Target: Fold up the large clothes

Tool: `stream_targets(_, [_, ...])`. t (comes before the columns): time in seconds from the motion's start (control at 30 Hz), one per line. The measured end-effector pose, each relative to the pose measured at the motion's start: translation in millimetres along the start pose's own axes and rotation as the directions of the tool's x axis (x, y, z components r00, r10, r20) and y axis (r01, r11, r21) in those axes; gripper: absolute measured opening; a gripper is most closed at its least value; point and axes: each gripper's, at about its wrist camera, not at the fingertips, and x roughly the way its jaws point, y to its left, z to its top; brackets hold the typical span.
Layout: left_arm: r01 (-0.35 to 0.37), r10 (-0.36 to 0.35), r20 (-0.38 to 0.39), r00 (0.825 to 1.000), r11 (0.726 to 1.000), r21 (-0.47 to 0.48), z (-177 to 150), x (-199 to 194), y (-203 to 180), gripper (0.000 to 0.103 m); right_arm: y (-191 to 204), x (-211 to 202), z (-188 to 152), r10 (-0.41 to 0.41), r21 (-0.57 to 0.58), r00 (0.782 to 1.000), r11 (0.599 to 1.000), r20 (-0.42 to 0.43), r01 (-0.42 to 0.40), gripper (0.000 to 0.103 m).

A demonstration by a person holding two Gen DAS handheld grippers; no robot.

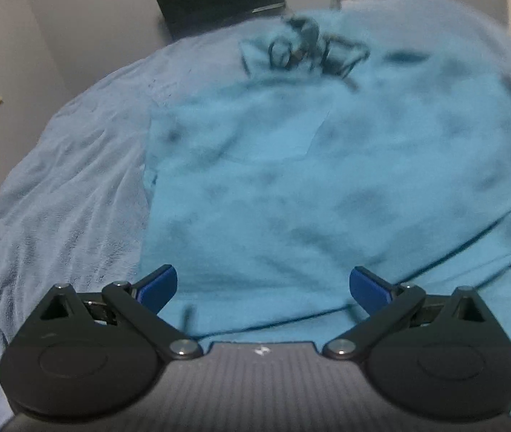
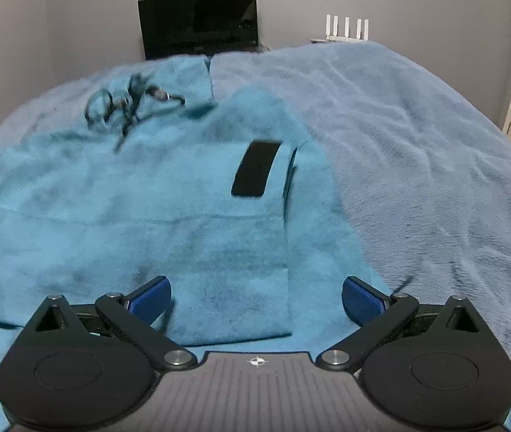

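Bed (image 2: 435, 151), grey-blue fleece cover; dark monitor (image 2: 197, 18) top centre. Teal garment (image 2: 111, 216), partly folded, mid-frame w/ black patch (image 2: 255, 172). Left tongs (image 1: 263, 286) & right tongs (image 2: 256, 297): spread, holding nothing. Step: btwn folds, prob. Next: pinch near hem, fold up.

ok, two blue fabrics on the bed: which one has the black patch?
The brighter teal garment, under both grippers; black patch is on it. The paler grey-blue blanket beneath is plain.

bed (image 2: 417, 151) (grey-blue fleece cover) — a turquoise garment (image 2: 129, 216) lies spread on it
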Motion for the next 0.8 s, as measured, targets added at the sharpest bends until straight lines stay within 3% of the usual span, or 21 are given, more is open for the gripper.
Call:
stream_targets(0.1, [0.075,-0.073,0.071,0.995,0.997,-0.022,5.1,-52.4,10.1,0.103,-7.8,-35.6,9.4,0.067,0.016,0.997,0.998,0.024,-0.067,0.103])
stream_targets(0.23, [0.036,-0.03,0.193,0.981,0.999,-0.031,0.6,-120.2,21.6,0.103,-13.6,-99.9,26.8,0.137,-0.033,0.984,0.99,0.112,-0.134,0.103])
stream_targets(0.3, [0.012,0.02,0.304,0.952,0.995,-0.103,-5.5,-148.2,37.0,0.103,-19.3,-131.0,31.7,0.166,-0.053,0.973,0.986,0.16,-0.159,0.103])
stream_targets(0.37, [0.035,0.056,0.431,0.901,0.979,-0.202,-12.0,-183.3,56.4,0.103,-27.7,-159.2,36.6,0.195,-0.069,0.963,0.98,0.186,-0.185,0.103])
stream_targets(0.4, [0.058,0.065,0.466,0.882,0.968,-0.243,-10.8,-197.8,67.1,0.103,-32.2,-172.0,37.4,0.206,-0.075,0.959,0.978,0.194,-0.195,0.103])
stream_targets(0.5, [0.146,0.078,0.525,0.848,0.917,-0.372,-5.9,-242.0,99.8,0.103,-48.3,-205.6,36.9,0.225,-0.083,0.951,0.974,0.214,-0.212,0.103])
stream_targets(0.53, [0.168,0.059,0.518,0.854,0.909,-0.381,-4.1,-250.5,105.9,0.103,-54.0,-215.4,35.3,0.224,-0.089,0.951,0.974,0.212,-0.21,0.103])
stream_targets(0.6, [0.195,-0.022,0.441,0.897,0.915,-0.353,0.3,-259.5,111.6,0.103,-63.1,-231.9,29.8,0.208,-0.106,0.959,0.976,0.192,-0.191,0.103])
stream_targets(0.73, [0.13,-0.065,0.259,0.964,0.962,-0.24,-20.8,-262.8,92.7,0.103,-85.1,-259.8,9.6,0.195,-0.149,0.976,0.973,0.099,-0.179,0.103])
stream_targets(0.8, [0.106,-0.067,0.176,0.982,0.969,-0.221,-40.0,-258.6,80.9,0.103,-95.7,-270.2,-4.5,0.185,-0.161,0.982,0.971,0.041,-0.176,0.103])
